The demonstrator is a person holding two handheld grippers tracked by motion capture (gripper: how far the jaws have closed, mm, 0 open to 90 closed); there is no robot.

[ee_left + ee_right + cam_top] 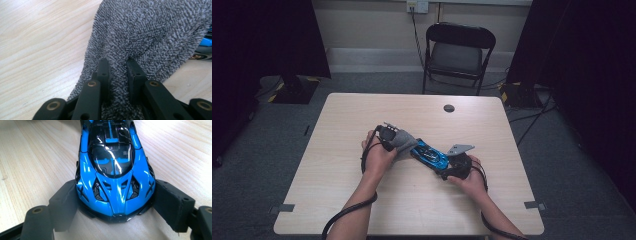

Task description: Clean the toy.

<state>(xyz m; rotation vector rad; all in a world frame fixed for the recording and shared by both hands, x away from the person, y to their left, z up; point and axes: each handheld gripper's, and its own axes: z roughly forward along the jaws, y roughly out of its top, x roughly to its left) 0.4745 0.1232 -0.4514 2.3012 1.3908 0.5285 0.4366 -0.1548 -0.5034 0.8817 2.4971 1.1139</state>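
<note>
A glossy blue and black toy car (429, 154) lies at the middle of the wooden table (412, 210). My right gripper (447, 169) clamps its nose: in the right gripper view both black pads (172, 205) press the sides of the toy car (113, 170), so my right gripper (115, 200) is shut on it. A grey terry cloth (404, 142) rests against the car's other end. My left gripper (117, 65) pinches a fold of the cloth (150, 37), and a sliver of the blue car (206, 42) shows at the right edge.
A black folding chair (457, 52) stands beyond the table's far edge. A small dark round cap (449, 108) sits in the tabletop near the back. Grey tape marks (284, 207) lie at the front corners. Dark curtains flank both sides.
</note>
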